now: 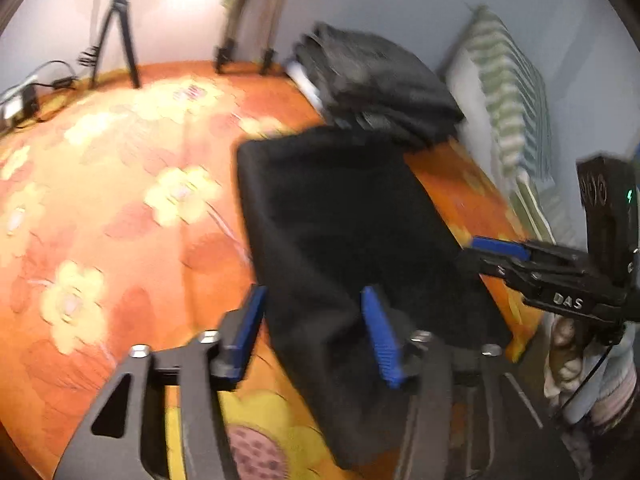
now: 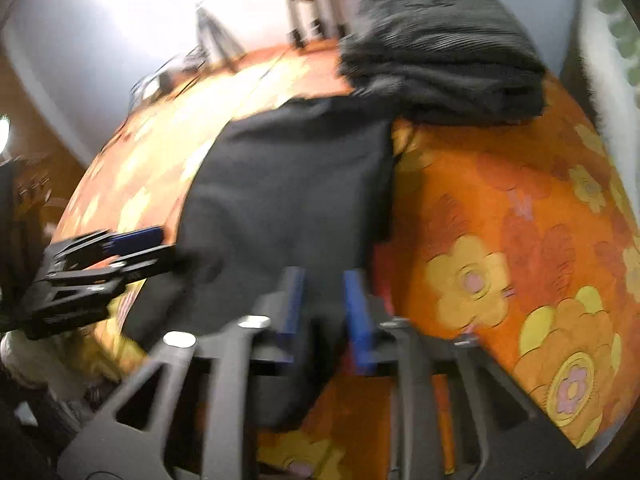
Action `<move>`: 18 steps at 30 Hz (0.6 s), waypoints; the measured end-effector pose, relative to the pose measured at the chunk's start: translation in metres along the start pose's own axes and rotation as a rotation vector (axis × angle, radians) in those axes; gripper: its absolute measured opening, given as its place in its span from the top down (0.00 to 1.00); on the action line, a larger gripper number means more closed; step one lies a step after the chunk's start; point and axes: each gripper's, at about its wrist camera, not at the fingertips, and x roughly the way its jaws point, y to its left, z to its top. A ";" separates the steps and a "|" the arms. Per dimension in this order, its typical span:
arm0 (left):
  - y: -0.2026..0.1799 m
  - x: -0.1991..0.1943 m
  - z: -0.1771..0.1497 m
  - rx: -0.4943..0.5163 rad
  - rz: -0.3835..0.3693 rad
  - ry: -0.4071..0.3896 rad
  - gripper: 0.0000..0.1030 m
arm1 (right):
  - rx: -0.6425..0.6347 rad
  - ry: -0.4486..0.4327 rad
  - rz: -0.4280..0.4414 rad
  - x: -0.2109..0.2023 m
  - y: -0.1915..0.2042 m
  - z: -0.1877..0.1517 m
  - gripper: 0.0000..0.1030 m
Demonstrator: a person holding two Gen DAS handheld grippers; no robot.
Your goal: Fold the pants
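Black pants (image 1: 340,224) lie folded on the orange flowered bed cover (image 1: 120,184), their near edge hanging over the front of the bed. My left gripper (image 1: 316,332) is open, its blue pads on either side of the near left corner of the pants. My right gripper (image 2: 324,304) has its blue pads close together around the near right corner of the pants (image 2: 292,184); the frame is blurred. In the left wrist view the right gripper (image 1: 492,252) shows at the right edge of the pants. In the right wrist view the left gripper (image 2: 140,248) shows at the left.
A stack of folded dark clothes (image 1: 380,84) sits at the far end of the pants, also in the right wrist view (image 2: 444,52). A green striped pillow (image 1: 508,92) leans on the wall. Tripods (image 1: 116,28) and cables (image 1: 28,96) stand at the far side.
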 end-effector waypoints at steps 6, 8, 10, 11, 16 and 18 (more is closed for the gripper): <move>0.032 0.016 0.021 -0.150 -0.023 0.047 0.45 | 0.181 0.030 0.141 0.020 -0.032 0.022 0.37; 0.034 0.027 0.020 -0.170 -0.047 0.084 0.45 | 0.188 0.051 0.122 0.030 -0.035 0.025 0.36; 0.031 0.035 0.020 -0.171 -0.069 0.108 0.45 | 0.202 0.067 0.112 0.040 -0.038 0.026 0.36; 0.030 0.037 0.020 -0.170 -0.076 0.112 0.45 | 0.214 0.074 0.115 0.044 -0.039 0.027 0.36; 0.030 0.042 0.026 -0.177 -0.095 0.117 0.45 | 0.191 0.073 0.111 0.054 -0.033 0.026 0.35; 0.029 0.045 0.026 -0.175 -0.097 0.118 0.45 | 0.181 0.077 0.124 0.058 -0.028 0.026 0.37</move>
